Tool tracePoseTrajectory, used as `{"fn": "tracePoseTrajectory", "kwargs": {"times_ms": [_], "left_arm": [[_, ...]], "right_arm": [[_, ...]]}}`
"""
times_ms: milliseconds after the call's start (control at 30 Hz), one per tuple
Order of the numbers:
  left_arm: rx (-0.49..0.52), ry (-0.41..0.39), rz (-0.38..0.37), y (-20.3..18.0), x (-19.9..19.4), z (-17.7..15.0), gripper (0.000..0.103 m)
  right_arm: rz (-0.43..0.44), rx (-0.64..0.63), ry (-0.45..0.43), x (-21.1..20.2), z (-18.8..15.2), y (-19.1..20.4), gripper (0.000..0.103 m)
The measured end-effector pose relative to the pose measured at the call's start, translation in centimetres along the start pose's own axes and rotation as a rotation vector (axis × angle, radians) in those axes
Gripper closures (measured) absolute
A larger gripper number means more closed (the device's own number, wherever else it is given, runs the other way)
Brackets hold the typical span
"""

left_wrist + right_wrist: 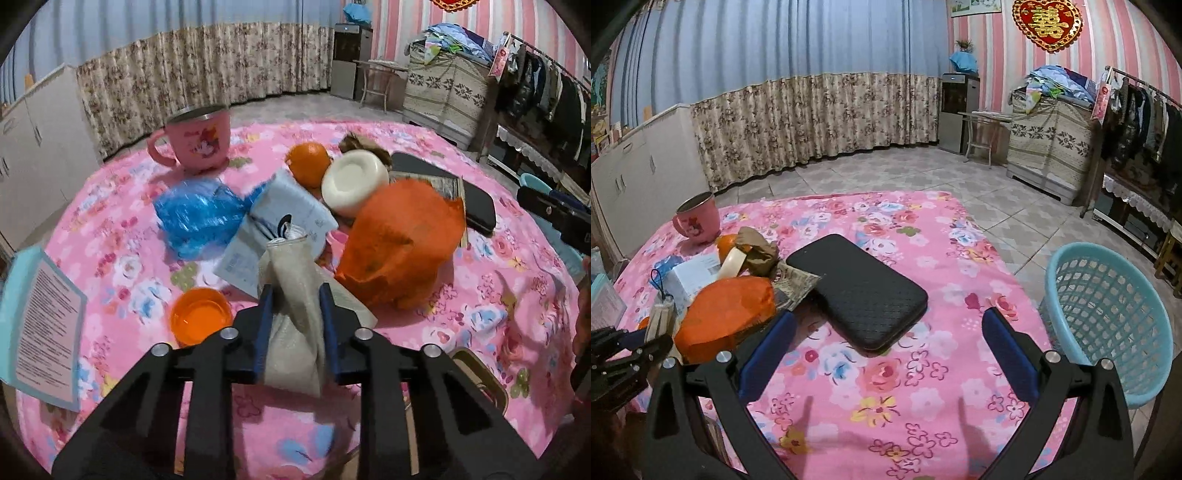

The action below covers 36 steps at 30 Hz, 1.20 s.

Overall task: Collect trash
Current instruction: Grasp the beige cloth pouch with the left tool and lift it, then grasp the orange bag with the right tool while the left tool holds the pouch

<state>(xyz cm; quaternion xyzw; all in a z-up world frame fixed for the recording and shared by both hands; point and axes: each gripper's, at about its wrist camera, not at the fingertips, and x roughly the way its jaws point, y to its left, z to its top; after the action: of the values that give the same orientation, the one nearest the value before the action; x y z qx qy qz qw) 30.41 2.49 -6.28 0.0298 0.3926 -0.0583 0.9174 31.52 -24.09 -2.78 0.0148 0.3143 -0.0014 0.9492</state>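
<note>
A: The left tool point(295, 291) is clenched on the beige wrapper point(291, 295), just above the desk point(480, 314).

B: Thin grip; it may slip before the basket point(1108, 314). The right tool point(886, 328) is released, empty.

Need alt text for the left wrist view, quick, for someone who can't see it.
The left gripper has its jaws shut on a beige cloth pouch above a pink floral tablecloth. Beyond lie an orange bag, a blue plastic bag, a white bowl, an orange fruit and a pink mug.
</note>
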Motion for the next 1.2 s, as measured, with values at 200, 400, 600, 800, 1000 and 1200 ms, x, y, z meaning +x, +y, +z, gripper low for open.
{"fn": "tracePoseTrajectory", "kwargs": {"times_ms": [200, 400, 600, 800, 1000, 1200], "left_arm": [[-0.038, -0.088, 0.032, 1.5, -2.7, 1.6, 0.08], [-0.117, -0.133, 0.091, 4.1, -3.3, 3.2, 0.08], [-0.18, -0.162, 0.127, 6.6, -3.6, 4.1, 0.08], [-0.204, -0.156, 0.138, 7.7, -3.0, 4.3, 0.08], [-0.217, -0.135, 0.12, 7.9, -2.3, 4.3, 0.08], [-0.197, -0.14, 0.12, 7.3, -2.1, 4.3, 0.08]], "right_arm": [[0.021, 0.002, -0.005, -0.2, 0.2, 0.8, 0.004], [0.06, -0.006, 0.01, 0.5, 0.4, 2.8, 0.004], [0.156, -0.06, 0.014, 0.4, 0.7, 6.9, 0.004], [0.175, -0.166, 0.073, 2.0, -0.2, 11.4, 0.005], [0.212, -0.148, 0.141, 3.8, -0.4, 11.6, 0.022], [0.271, -0.182, 0.121, 3.4, -0.2, 12.2, 0.064]]}}
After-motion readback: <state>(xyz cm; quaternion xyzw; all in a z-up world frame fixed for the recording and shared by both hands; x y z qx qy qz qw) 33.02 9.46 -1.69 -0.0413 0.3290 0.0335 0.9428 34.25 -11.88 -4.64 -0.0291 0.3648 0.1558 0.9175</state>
